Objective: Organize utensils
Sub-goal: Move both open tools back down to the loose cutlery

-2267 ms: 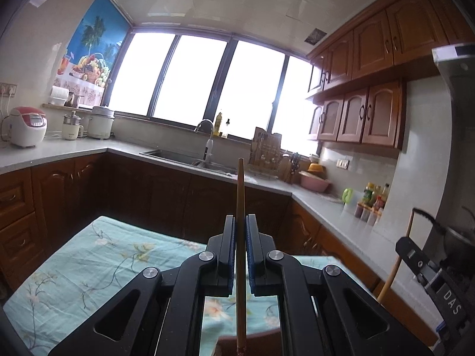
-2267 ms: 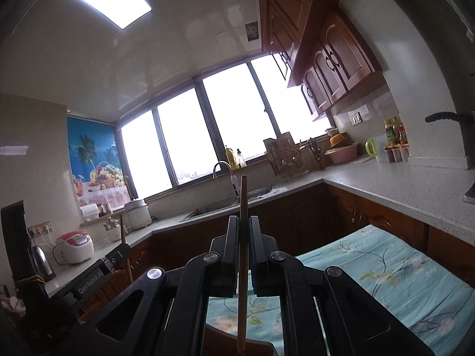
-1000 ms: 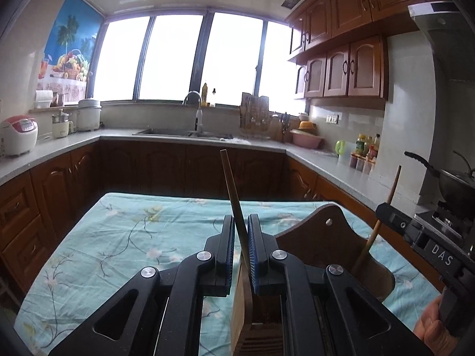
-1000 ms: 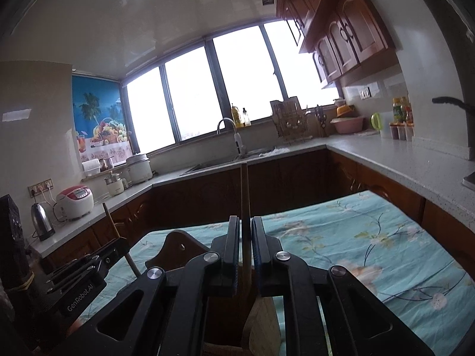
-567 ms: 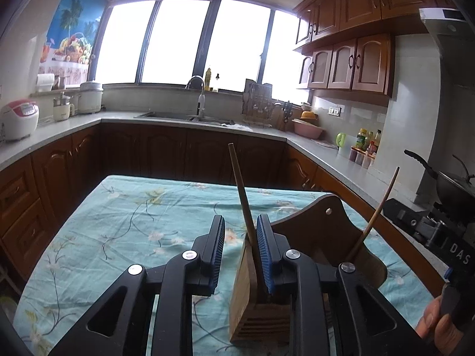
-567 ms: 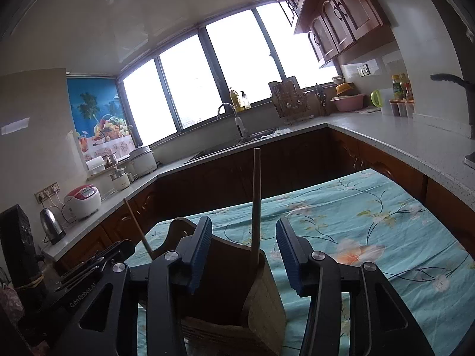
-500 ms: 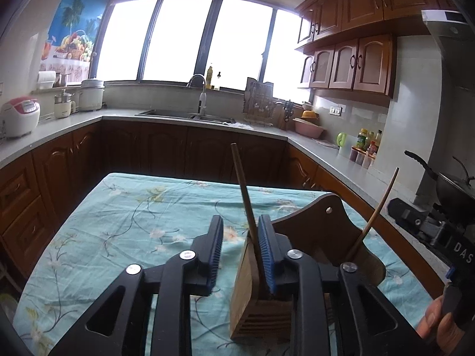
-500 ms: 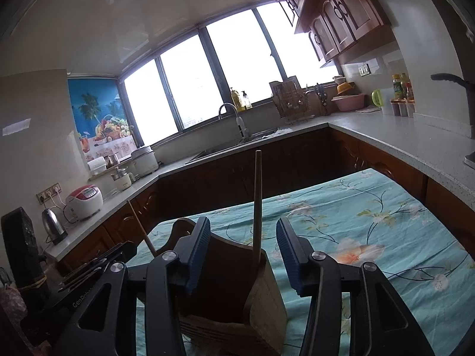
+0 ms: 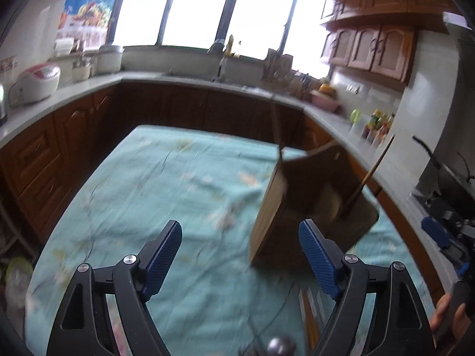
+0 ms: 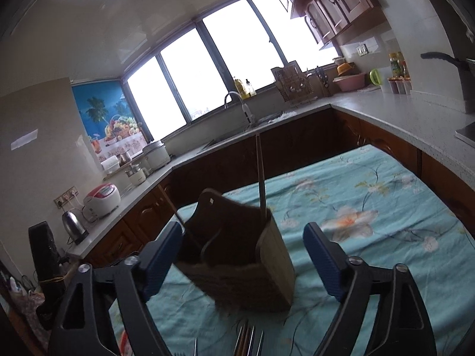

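Two chopsticks stand in the wooden holder [image 9: 299, 207], one [image 9: 276, 132] leaning at its left corner, the other [image 9: 371, 175] slanting out to the right in the left wrist view. Same holder [image 10: 237, 255] at lower centre of the right wrist view, with a stick [image 10: 260, 175] rising near-upright from its right corner and another [image 10: 170, 204] leaning left. Set on the teal flowered tablecloth [image 9: 154, 178], right of centre in the left view.

Left gripper [image 9: 240, 255] spread wide, blue pads far apart, nothing between them; right gripper [image 10: 243, 258] likewise wide and empty, framing the holder without touching it. Right gripper [image 9: 445, 234] also seen at the right edge of the left view.

Judged to be between items: sticks deposited, hands free for the next pick.

More utensils glimpsed at the bottom edge: metal tines or handles [image 10: 246, 342] in the right view, a pale stick [image 9: 308, 314] and a round metal end [image 9: 280, 347] in the left view, too blurred to name surely. Next move likely calls for tipping a gripper down toward these, lining the pads across one thin handle, closing firmly enough to keep it from swivelling, then lifting clear. Much motion blur in the left view, so exact lay of those pieces uncertain.
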Demonstrator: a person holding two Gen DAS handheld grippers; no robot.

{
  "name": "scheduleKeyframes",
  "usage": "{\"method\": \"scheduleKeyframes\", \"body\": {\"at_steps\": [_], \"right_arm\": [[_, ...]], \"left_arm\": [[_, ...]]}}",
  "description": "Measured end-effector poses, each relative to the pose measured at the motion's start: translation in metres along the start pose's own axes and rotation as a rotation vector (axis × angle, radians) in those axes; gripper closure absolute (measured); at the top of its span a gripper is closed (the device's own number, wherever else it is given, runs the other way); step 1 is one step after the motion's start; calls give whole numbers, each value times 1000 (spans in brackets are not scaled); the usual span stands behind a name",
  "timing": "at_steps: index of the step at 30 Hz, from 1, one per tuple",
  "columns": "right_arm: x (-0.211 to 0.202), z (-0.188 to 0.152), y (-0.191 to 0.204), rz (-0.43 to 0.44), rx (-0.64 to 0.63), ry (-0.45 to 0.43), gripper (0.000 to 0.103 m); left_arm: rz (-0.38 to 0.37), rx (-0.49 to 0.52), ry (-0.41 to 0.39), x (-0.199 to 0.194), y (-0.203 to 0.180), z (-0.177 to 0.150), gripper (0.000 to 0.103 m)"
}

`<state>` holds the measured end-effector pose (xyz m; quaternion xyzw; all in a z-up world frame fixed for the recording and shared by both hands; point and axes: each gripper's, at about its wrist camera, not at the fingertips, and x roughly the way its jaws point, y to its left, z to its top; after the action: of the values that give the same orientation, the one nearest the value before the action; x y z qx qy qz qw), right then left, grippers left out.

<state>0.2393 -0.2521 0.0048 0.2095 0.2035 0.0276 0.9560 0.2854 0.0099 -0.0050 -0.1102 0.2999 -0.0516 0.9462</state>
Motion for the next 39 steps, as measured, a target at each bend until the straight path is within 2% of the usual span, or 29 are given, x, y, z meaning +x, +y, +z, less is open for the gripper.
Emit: {"method": "scheduleKeyframes", "body": {"at_steps": [4, 9, 18, 29, 32, 39], "right_arm": [[-18, -17, -1, 9, 8, 55, 12], [-35, -39, -3, -14, 9, 118, 12], [-61, -76, -3, -35, 11, 199, 12], [-73, -102, -11, -49, 35, 244, 14], [-73, -104, -9, -51, 29, 251, 17], [-61, -108, -4, -40, 19, 300, 40]], "left_arm": [[18, -52, 79, -18, 18, -18, 22], [40, -64, 139, -39, 28, -34, 22], [14, -71, 181, -70, 29, -64, 22], [6, -48, 226, -66, 24, -82, 23], [4, -39, 241, -62, 22, -84, 23], [-18, 4, 266, -48, 17, -84, 24]]}}
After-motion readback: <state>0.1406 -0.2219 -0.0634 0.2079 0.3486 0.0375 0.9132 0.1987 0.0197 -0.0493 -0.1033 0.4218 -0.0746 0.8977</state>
